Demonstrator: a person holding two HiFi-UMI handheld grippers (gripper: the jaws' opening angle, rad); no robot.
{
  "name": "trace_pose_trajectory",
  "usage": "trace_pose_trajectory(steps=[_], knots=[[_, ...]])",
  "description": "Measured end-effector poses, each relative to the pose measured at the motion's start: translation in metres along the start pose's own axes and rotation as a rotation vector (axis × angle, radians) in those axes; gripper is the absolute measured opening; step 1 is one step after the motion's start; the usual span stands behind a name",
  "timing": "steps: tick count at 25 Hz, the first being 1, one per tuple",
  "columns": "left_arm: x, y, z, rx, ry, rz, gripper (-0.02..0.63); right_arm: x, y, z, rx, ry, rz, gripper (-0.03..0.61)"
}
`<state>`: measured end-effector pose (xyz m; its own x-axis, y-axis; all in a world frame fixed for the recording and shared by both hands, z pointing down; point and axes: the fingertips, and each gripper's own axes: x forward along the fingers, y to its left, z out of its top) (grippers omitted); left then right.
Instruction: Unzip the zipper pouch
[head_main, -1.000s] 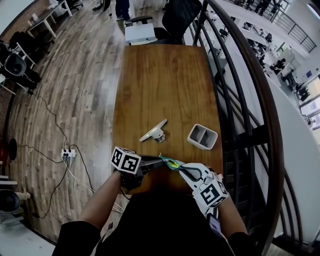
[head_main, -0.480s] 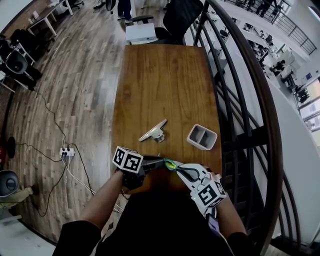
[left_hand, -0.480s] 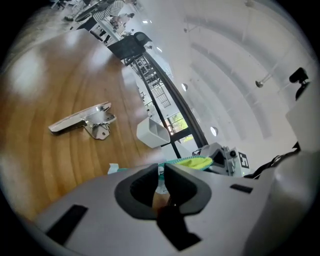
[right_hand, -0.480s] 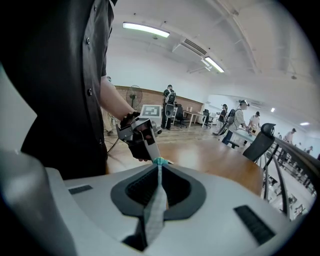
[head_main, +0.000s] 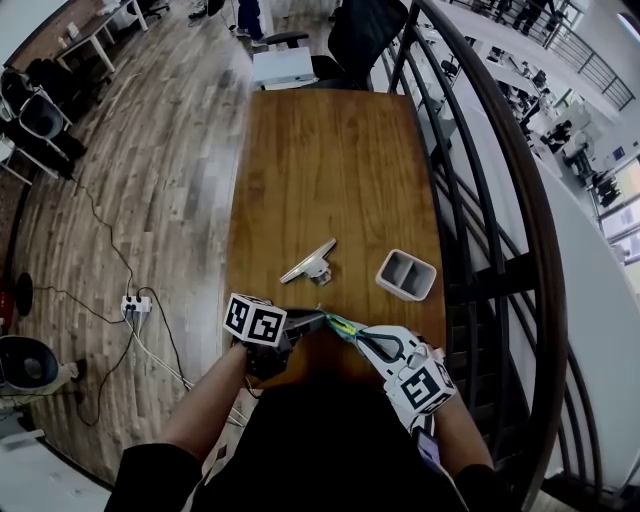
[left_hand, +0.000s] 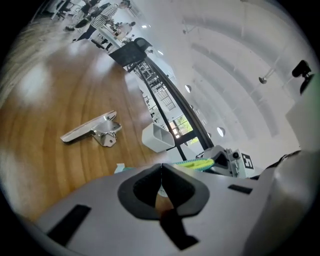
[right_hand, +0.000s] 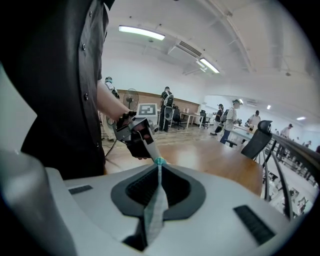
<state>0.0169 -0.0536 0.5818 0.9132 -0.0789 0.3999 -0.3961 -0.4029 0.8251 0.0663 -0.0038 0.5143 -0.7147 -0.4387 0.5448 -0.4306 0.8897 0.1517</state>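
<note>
The zipper pouch (head_main: 345, 327), teal with a yellow-green edge, hangs stretched between my two grippers just above the table's front edge. My left gripper (head_main: 322, 320) is shut, and its tips (left_hand: 161, 166) meet at the pouch's teal end. The zipper pull itself is too small to make out. In the left gripper view the pouch (left_hand: 196, 163) shows just past the jaws. My right gripper (head_main: 358, 338) is shut on the pouch's other end, with teal fabric (right_hand: 156, 200) pinched between its pads. The right gripper view shows the left gripper (right_hand: 156, 157) touching the pouch's far tip.
A metal clip (head_main: 310, 264) and a white two-compartment bin (head_main: 405, 274) lie on the wooden table (head_main: 330, 170) beyond the grippers. A black stair railing (head_main: 500, 200) runs along the right side. An office chair (head_main: 355, 35) stands at the far end. A power strip (head_main: 135, 306) lies on the floor.
Both grippers and the pouch stay in nearly the same place over the table's front edge, with only slight shifts.
</note>
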Motion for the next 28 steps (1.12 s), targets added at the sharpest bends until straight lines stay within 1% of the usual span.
trace_pose_trajectory(steps=[2,5,6,9,12,13,15,18,20,22,26,28], knots=[[-0.001,0.002,0.004,0.012,-0.009,0.026,0.014,-0.001,-0.002,0.001,0.008,-0.014,-0.006,0.015],[-0.001,0.010,0.004,0.072,0.007,0.104,0.014,-0.001,-0.002,0.004,0.005,-0.025,-0.007,0.012],[-0.001,0.011,0.005,0.083,0.008,0.120,0.014,-0.001,-0.002,0.005,0.005,-0.026,-0.006,0.012],[-0.005,0.011,0.011,0.076,-0.019,0.144,0.014,-0.003,-0.003,0.008,0.006,-0.035,-0.011,0.012],[-0.012,0.026,0.016,0.098,-0.022,0.234,0.013,-0.007,-0.009,0.011,0.017,-0.058,-0.018,0.011],[-0.015,0.029,0.016,0.101,-0.022,0.243,0.014,-0.008,-0.011,0.012,0.028,-0.064,-0.019,0.011],[-0.021,0.030,0.019,0.079,-0.038,0.232,0.014,-0.008,-0.012,0.011,0.049,-0.068,-0.023,0.012],[-0.028,0.032,0.021,0.061,-0.060,0.238,0.014,-0.007,-0.012,0.010,0.022,-0.056,-0.018,0.012],[-0.030,0.033,0.021,0.069,-0.062,0.249,0.013,-0.006,-0.013,0.010,0.002,-0.049,-0.014,0.011],[-0.031,0.034,0.021,0.079,-0.061,0.262,0.014,-0.006,-0.013,0.010,0.004,-0.049,-0.014,0.012],[-0.035,0.040,0.021,0.105,-0.060,0.317,0.013,-0.006,-0.015,0.010,0.000,-0.055,-0.015,0.011],[-0.038,0.040,0.022,0.114,-0.062,0.327,0.014,-0.008,-0.016,0.010,-0.004,-0.056,-0.017,0.012]])
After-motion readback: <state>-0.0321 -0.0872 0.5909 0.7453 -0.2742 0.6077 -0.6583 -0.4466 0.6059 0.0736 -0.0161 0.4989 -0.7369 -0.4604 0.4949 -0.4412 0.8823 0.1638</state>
